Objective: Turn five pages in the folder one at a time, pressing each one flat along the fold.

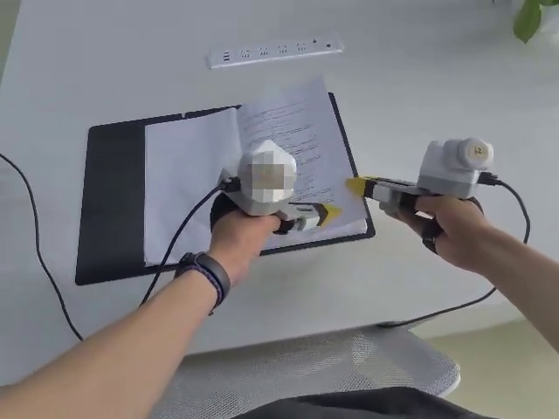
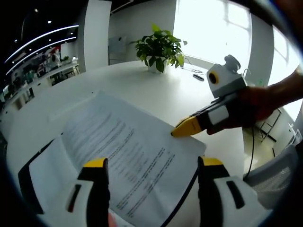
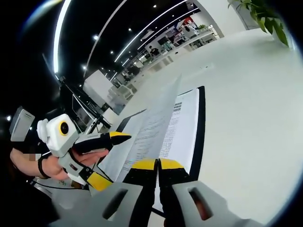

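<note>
Open folder on white table, one page lifted by the right gripper.

White table [image 1: 437,87], bearing a black folder [image 1: 113,201] lying open near its front edge, loose white sheets inside. One printed page [image 1: 293,131] raised off the folder's right half, standing tilted over the fold. White power strip [image 1: 275,51] beyond the folder, well apart. Potted plant [image 2: 160,47] at the far side of the table. Right gripper [image 3: 157,164], yellow-tipped, jaws closed together on the raised page's outer edge. Left gripper [image 2: 152,163], jaws spread wide, holding nothing, hovering over the folder's near edge beneath the raised page. Black cable [image 1: 35,236] trailing across the table's left side.
</note>
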`<state>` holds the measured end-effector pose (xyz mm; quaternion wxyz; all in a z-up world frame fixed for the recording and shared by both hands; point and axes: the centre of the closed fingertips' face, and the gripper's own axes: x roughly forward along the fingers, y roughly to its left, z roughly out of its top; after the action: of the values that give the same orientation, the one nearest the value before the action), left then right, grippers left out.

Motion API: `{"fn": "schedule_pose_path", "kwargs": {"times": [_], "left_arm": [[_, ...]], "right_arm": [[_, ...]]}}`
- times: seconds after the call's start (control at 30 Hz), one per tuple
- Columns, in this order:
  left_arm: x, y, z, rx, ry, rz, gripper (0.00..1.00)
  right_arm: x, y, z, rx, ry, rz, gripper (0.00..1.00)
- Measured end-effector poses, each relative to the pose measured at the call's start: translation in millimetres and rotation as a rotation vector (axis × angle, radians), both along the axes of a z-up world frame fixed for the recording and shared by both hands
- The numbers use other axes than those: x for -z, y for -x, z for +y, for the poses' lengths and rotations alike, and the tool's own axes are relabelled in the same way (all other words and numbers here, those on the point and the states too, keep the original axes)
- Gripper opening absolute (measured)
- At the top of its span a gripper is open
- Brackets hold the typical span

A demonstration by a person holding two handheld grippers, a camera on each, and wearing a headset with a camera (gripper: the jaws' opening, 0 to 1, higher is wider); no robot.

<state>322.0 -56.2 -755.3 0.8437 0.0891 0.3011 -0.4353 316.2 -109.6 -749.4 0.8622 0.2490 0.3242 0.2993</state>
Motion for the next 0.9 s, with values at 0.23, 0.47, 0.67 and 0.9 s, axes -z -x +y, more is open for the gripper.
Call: {"fn": "schedule_pose_path", "kwargs": {"times": [0.23,0.47,0.67,0.9], "left_arm": [[-14.5,-1.2,31.9,-0.040,0.013,-0.019,0.78],[-29.2,-2.8,69.6,-0.087,0.014,-0.052,0.78],[-39.6,-4.2,98.2,-0.129,0.014,-0.075,0.79],[-48.4,-2.8,126.5,-0.167,0.014,-0.092,0.79]], "right_arm": [[-23.0,-4.3,15.8,-0.020,-0.044,-0.058,0.00],[-38.6,-6.2,44.2,-0.074,-0.064,-0.095,0.00],[-49.3,-5.7,71.9,-0.137,-0.068,-0.117,0.00],[-69.0,-11.1,102.2,-0.184,-0.093,-0.153,0.00]]}}
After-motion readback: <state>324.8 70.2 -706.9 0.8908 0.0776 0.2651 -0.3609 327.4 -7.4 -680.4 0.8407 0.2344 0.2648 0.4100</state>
